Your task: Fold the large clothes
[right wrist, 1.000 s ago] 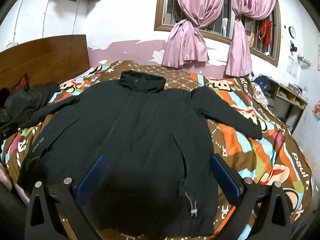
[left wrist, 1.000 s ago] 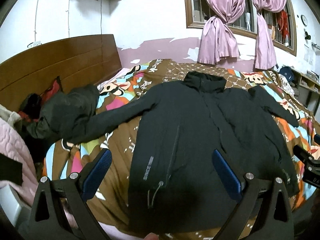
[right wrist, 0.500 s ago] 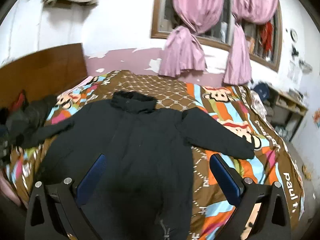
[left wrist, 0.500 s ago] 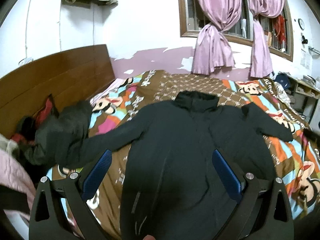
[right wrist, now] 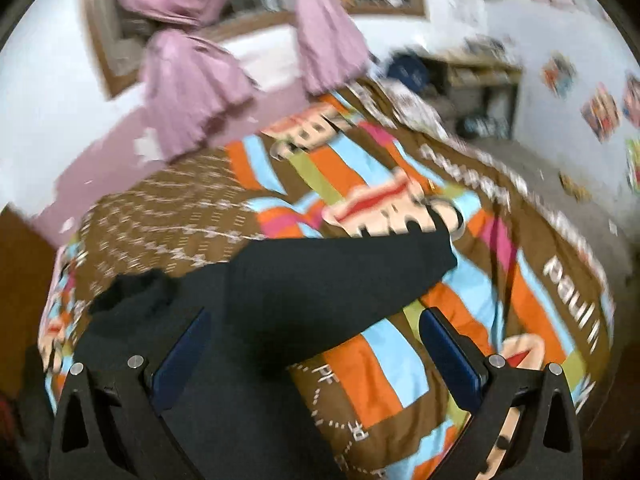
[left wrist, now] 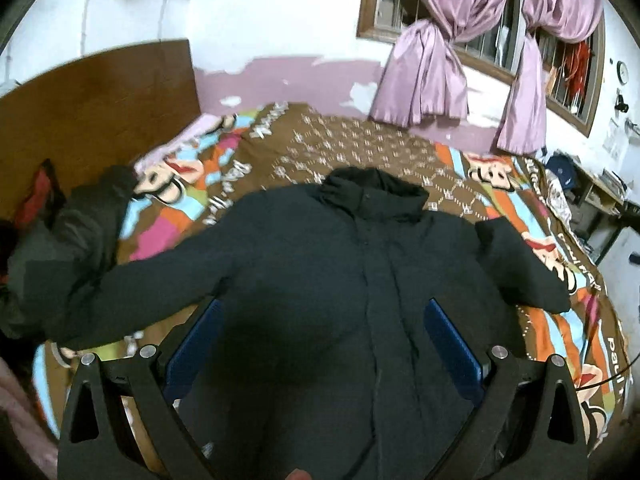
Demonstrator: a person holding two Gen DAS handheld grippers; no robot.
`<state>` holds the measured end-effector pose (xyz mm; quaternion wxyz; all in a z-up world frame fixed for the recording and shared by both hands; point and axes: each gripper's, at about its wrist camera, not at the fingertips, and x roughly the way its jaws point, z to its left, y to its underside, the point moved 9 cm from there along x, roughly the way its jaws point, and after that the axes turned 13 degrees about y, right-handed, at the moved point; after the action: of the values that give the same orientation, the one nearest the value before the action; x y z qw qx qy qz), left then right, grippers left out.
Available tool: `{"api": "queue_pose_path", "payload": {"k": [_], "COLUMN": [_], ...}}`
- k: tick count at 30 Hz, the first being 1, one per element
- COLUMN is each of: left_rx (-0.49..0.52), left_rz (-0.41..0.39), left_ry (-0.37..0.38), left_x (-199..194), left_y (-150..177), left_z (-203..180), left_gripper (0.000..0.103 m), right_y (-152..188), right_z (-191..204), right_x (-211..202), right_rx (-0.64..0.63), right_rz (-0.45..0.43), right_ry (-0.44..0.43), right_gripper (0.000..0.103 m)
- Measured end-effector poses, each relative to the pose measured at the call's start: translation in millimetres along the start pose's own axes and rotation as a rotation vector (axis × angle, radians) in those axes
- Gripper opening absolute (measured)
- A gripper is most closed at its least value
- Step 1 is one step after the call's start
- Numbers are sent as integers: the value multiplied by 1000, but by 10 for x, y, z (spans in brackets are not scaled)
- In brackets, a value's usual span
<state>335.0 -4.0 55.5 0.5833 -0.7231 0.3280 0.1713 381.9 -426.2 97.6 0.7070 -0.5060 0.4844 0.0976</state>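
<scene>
A large black jacket (left wrist: pixel 340 264) lies flat and face up on the bed, collar toward the far wall, both sleeves spread out. My left gripper (left wrist: pixel 322 336) hovers open above its lower chest, nothing between the blue pads. In the right wrist view the jacket's right sleeve (right wrist: pixel 332 276) stretches across the quilt toward the cuff (right wrist: pixel 442 244). My right gripper (right wrist: pixel 314 344) hangs open over that sleeve near the armpit, holding nothing. The jacket's hem is hidden below both views.
A colourful cartoon-print quilt (left wrist: pixel 400 160) covers the bed. A second dark garment (left wrist: pixel 76 232) is heaped at the left by the wooden headboard (left wrist: pixel 100 108). Pink curtains (left wrist: pixel 424 76) hang at the window behind. A cluttered shelf (right wrist: pixel 480 92) stands past the bed's right side.
Both grippers rose and moved forward over the jacket. The right gripper swung to the right and now faces the right sleeve and the bed's right side. Both stayed open.
</scene>
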Motion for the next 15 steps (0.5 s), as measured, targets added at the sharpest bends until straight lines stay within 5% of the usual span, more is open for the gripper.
{"api": "queue_pose_path", "payload": {"k": [8, 15], "left_rx": [-89, -86], "left_rz": [77, 169], "left_ry": [207, 439], "left_x": [1131, 2119], "left_y": [-28, -47], "left_z": [-213, -942], "left_gripper": [98, 98], "right_y": [257, 473], "right_z": [-270, -349], "right_x": [1616, 2363], "right_rx": [231, 382], "right_rz": [218, 331], "right_ry": [-51, -172], "right_gripper": [103, 103]}}
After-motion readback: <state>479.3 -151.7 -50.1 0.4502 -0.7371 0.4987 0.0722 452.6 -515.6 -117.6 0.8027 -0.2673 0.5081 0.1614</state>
